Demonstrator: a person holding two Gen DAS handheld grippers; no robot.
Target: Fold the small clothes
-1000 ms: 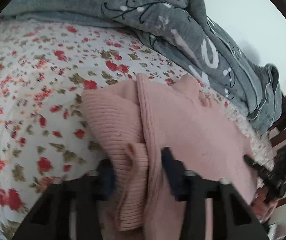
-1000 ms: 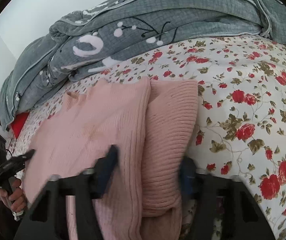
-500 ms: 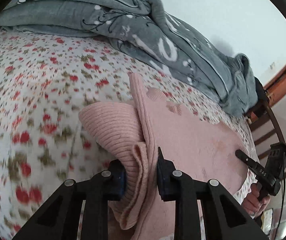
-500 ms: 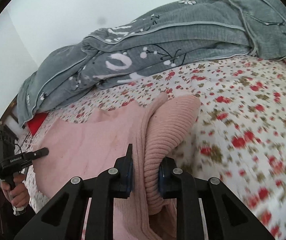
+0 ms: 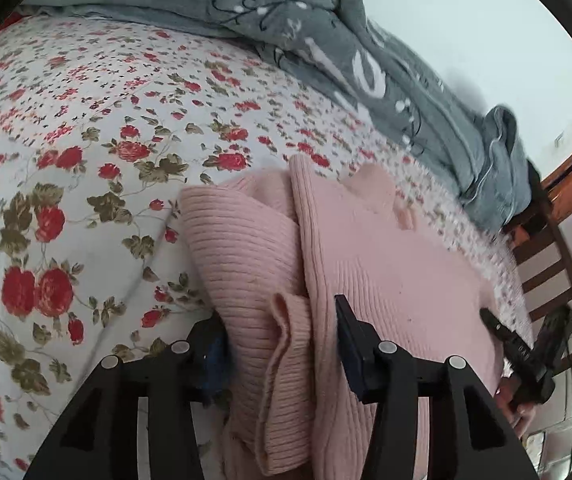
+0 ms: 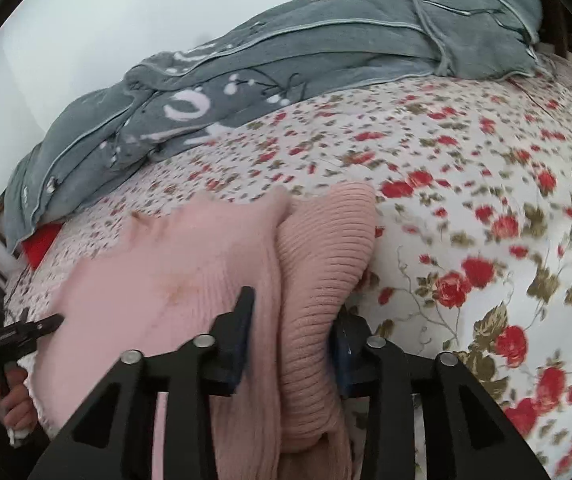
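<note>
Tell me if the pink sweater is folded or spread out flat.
Partly folded. The sweater lies on the bed with one ribbed sleeve doubled in over its side edge; the body is spread flat.

Left gripper (image 5: 282, 344) and right gripper (image 6: 291, 344) both spread wide, level

A bed (image 5: 98, 128) covered by a white sheet (image 6: 485, 208) printed with red roses carries everything. A pink knitted sweater (image 5: 385, 272) lies flat on it toward 5 o'clock in the left wrist view, one ribbed sleeve folded along its edge. A rumpled grey blanket (image 6: 270, 80) is heaped along the bed's far side, from 10 to 2 o'clock.
</note>
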